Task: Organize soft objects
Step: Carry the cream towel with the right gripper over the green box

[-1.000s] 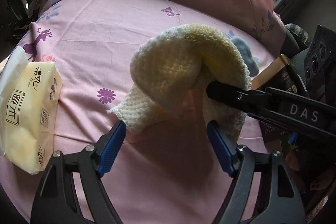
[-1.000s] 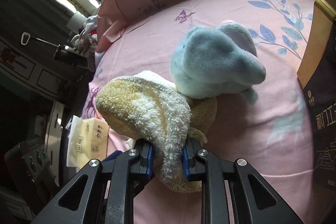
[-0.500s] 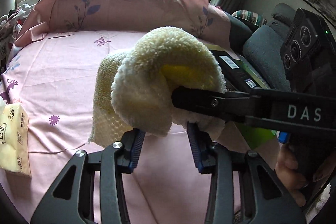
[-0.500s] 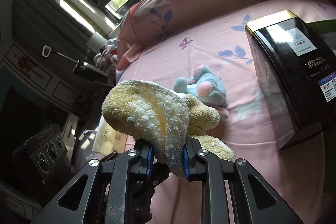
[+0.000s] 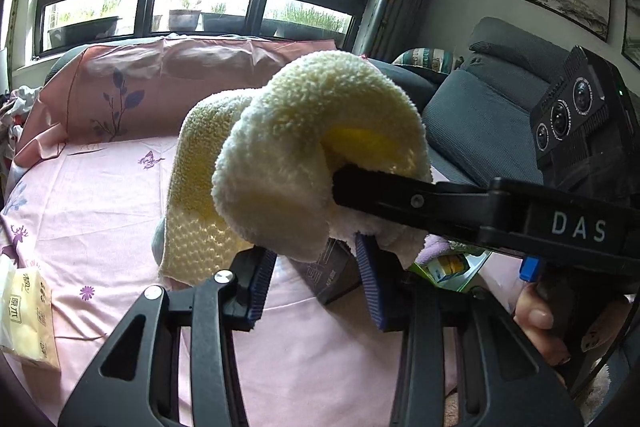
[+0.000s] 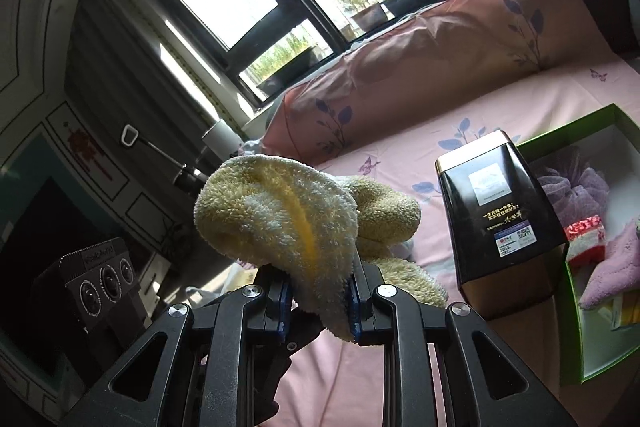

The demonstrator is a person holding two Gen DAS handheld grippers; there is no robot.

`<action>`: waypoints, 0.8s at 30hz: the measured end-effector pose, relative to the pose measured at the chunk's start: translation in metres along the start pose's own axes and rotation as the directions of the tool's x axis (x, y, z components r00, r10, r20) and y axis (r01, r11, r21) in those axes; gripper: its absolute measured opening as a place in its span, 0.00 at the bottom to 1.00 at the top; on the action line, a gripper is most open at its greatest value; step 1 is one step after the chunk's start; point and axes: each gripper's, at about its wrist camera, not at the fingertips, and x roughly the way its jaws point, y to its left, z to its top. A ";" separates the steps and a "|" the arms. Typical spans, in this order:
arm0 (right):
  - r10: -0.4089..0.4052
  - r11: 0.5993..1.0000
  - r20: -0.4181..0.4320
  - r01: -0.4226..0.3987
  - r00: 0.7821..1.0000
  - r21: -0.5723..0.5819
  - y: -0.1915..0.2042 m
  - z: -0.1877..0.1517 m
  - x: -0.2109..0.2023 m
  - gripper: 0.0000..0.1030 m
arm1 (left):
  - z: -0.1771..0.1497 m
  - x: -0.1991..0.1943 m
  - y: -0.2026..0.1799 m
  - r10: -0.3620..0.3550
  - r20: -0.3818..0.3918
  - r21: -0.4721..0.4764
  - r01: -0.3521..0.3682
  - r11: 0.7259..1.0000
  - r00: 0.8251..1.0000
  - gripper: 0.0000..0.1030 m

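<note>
**Both grippers on one yellow towel, lifted off the bed**

Above the pink bedsheet (image 5: 100,195), the fluffy yellow towel (image 5: 320,155) hung in the air, bunched into a fold. Right gripper (image 6: 320,297) was clamped narrow on its lower edge, pads pressed into the pile. Left gripper (image 5: 316,285) sat under the same bundle, jaws partly closed; cloth dipped between them, contact not clear. Right of the towel stood a black tin (image 6: 500,223), then a green box (image 6: 576,315) holding purple cloths. Tissue pack (image 5: 28,311) lay near left.
</note>
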 end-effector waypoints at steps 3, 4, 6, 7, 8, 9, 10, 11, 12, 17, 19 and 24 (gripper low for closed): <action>0.008 0.999 0.064 -0.011 0.998 0.037 -0.020 0.007 -0.025 0.23 | 0.010 0.010 -0.028 -0.017 0.000 0.059 0.017 0.998 1.000 0.37; 0.002 0.999 0.079 -0.006 0.997 0.043 -0.027 0.009 -0.033 0.23 | 0.014 0.016 -0.036 -0.026 -0.009 0.078 0.027 0.997 1.000 0.37; -0.013 0.998 0.109 0.005 0.994 0.069 -0.043 0.012 -0.045 0.23 | 0.020 0.031 -0.051 -0.037 -0.027 0.097 0.039 0.994 0.999 0.36; -0.024 0.996 0.124 0.013 0.992 0.092 -0.052 0.014 -0.051 0.23 | 0.023 0.040 -0.059 -0.042 -0.035 0.108 0.045 0.993 0.999 0.36; -0.043 0.993 0.143 0.027 0.989 0.112 -0.060 0.015 -0.057 0.23 | 0.025 0.049 -0.066 -0.050 -0.043 0.119 0.055 0.991 0.998 0.37; -0.065 0.991 0.163 0.044 0.985 0.130 -0.068 0.015 -0.063 0.23 | 0.027 0.058 -0.073 -0.061 -0.052 0.129 0.067 0.989 0.997 0.37; -0.087 0.987 0.180 0.061 0.980 0.150 -0.076 0.016 -0.069 0.23 | 0.028 0.067 -0.080 -0.072 -0.065 0.137 0.080 0.987 0.995 0.37; -0.108 0.982 0.194 0.074 0.975 0.172 -0.084 0.017 -0.074 0.23 | 0.029 0.076 -0.087 -0.082 -0.079 0.146 0.093 0.985 0.994 0.37; -0.123 0.978 0.207 0.083 0.971 0.192 -0.094 0.018 -0.079 0.23 | 0.029 0.084 -0.094 -0.090 -0.091 0.154 0.103 0.983 0.992 0.37; -0.144 0.950 0.275 0.055 0.951 0.309 -0.142 0.017 -0.096 0.23 | 0.030 0.121 -0.128 -0.104 -0.131 0.214 0.130 0.968 0.986 0.37; -0.151 0.942 0.318 0.039 0.936 0.333 -0.157 0.014 -0.101 0.23 | 0.033 0.135 -0.138 -0.108 -0.142 0.217 0.138 0.966 0.984 0.37; -0.181 0.902 0.291 0.040 0.940 0.430 -0.187 0.013 -0.092 0.23 | 0.027 0.160 -0.146 -0.083 -0.189 0.201 0.122 0.972 0.978 0.37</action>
